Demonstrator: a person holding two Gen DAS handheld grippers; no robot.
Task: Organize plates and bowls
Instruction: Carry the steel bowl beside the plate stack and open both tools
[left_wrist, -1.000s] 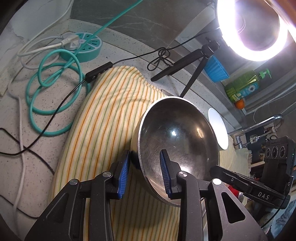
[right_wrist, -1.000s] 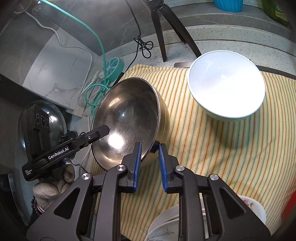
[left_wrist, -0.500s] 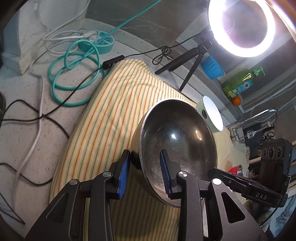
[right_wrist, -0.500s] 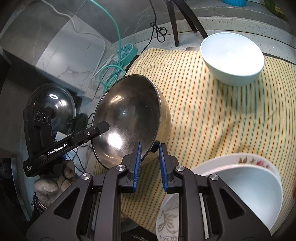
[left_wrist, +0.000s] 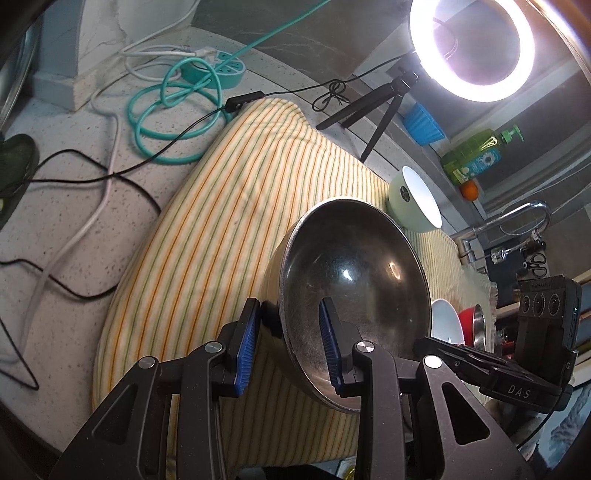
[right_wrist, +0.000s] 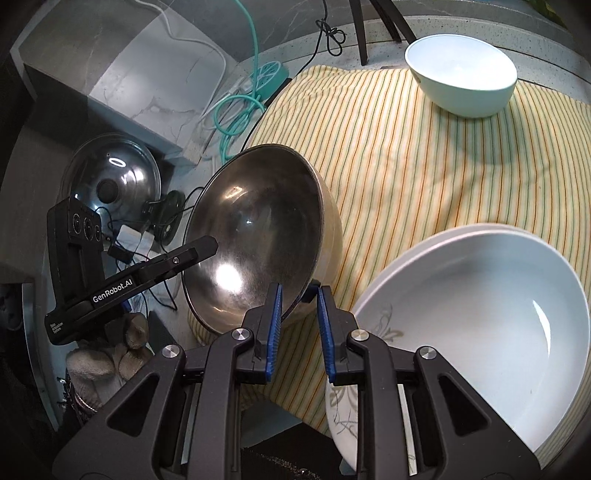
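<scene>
cloth: I saw the striped cloth (left_wrist: 207, 229) covering most of the counter (left_wrist: 74, 221).
steel bowl: steel bowl (left_wrist: 351, 288) was tilted above the cloth's near edge.
left gripper (left_wrist: 288, 343): clamped on one rim.
right gripper (right_wrist: 298, 325): clamped on the opposite rim.
white dish (right_wrist: 480, 306): just right of my bowl, on a patterned plate (right_wrist: 347, 406).
green bowl (right_wrist: 461, 81): well apart, far edge.
tripod (left_wrist: 373, 110), teal cable (left_wrist: 162, 122): beyond the cloth.
</scene>
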